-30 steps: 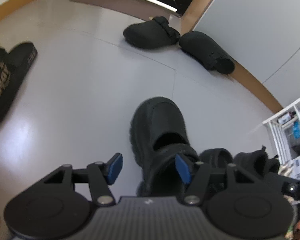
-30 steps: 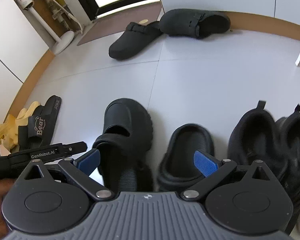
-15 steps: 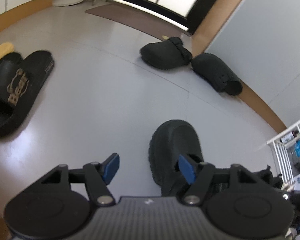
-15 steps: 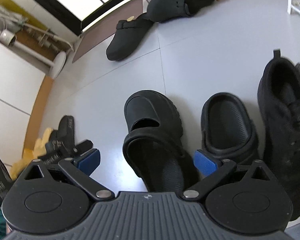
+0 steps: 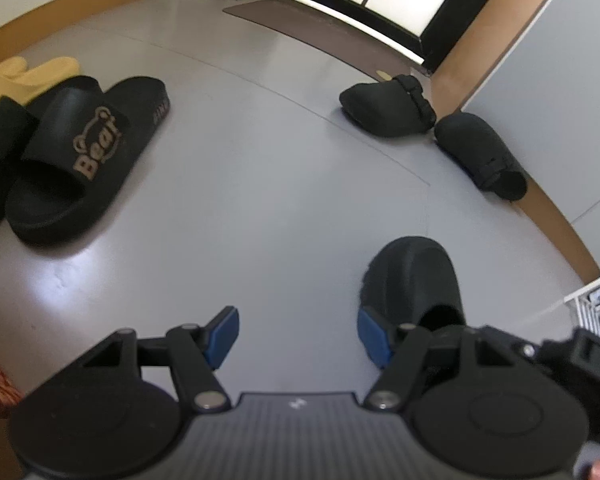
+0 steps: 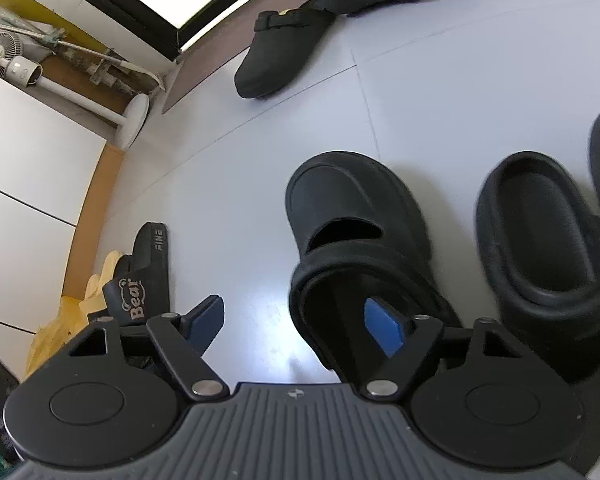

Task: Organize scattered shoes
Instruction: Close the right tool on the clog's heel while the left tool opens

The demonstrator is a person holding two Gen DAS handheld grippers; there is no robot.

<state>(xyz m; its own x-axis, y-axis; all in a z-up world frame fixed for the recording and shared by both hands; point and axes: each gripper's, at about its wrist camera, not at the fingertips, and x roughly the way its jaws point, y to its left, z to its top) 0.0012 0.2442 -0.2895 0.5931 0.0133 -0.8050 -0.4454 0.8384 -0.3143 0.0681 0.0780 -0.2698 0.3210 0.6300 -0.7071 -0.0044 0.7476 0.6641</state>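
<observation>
One chunky black clog sits nearest, my right claw closing astride its heel wall, not yet gripping; my left claw hangs wide, empty. Farther off – Bear slides and two strapped clogs remain scattered, I judge.

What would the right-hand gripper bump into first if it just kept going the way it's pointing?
Most likely the chunky black clog. The right gripper is closing, one blue pad already inside the shoe's heel opening, the other outside, over bare floor. Its side wall lies between them. Depth is hard to judge.
</observation>
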